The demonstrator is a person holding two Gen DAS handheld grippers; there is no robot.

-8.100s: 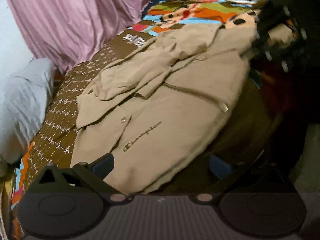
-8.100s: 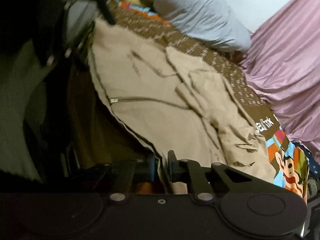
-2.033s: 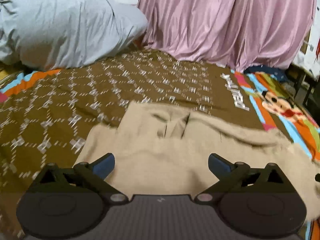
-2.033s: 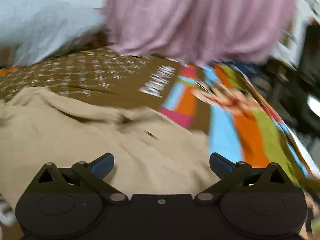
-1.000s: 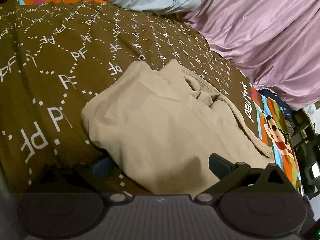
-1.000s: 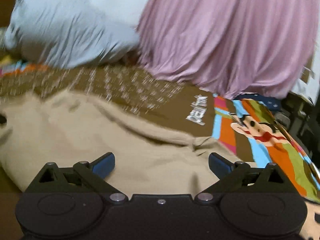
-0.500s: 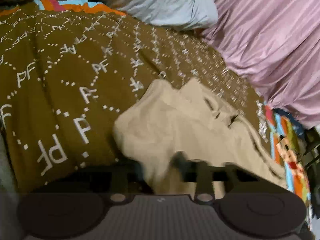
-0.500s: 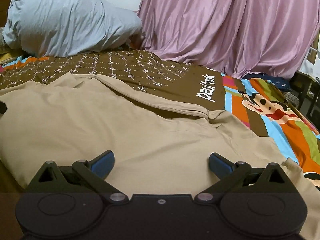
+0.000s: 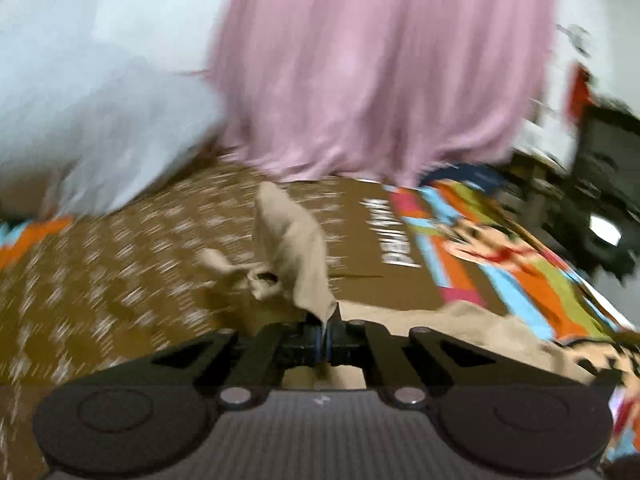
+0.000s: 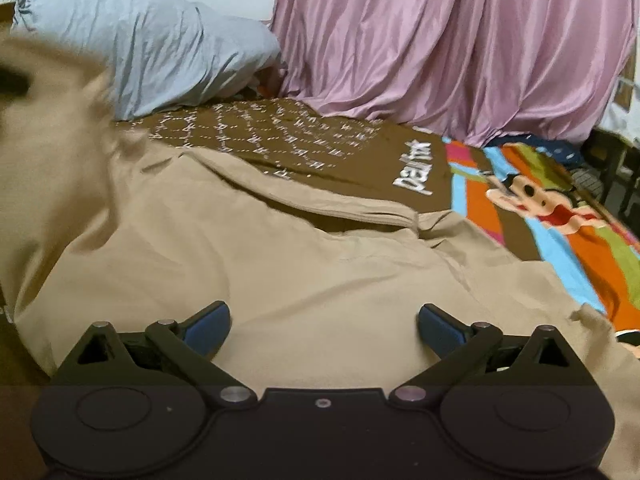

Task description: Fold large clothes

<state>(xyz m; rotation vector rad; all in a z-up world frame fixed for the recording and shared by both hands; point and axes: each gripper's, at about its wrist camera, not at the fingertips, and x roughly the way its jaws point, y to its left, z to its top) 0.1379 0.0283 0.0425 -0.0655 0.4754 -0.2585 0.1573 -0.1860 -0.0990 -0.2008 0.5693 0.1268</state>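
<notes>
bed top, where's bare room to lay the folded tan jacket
Bare brown patterned blanket lies between the tan jacket, grey pillow and pink curtain; also the striped cartoon section rightward. Near side is crowded with jacket.

Left hand-held gripper (image 9: 324, 340) apparently clamped; right hand-held gripper (image 10: 323, 322) spread.

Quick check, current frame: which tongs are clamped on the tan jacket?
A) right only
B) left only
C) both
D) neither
B: the left tongs are shut with a pinch of the tan jacket between their tips, while the right tongs hang open above the fabric.
</notes>
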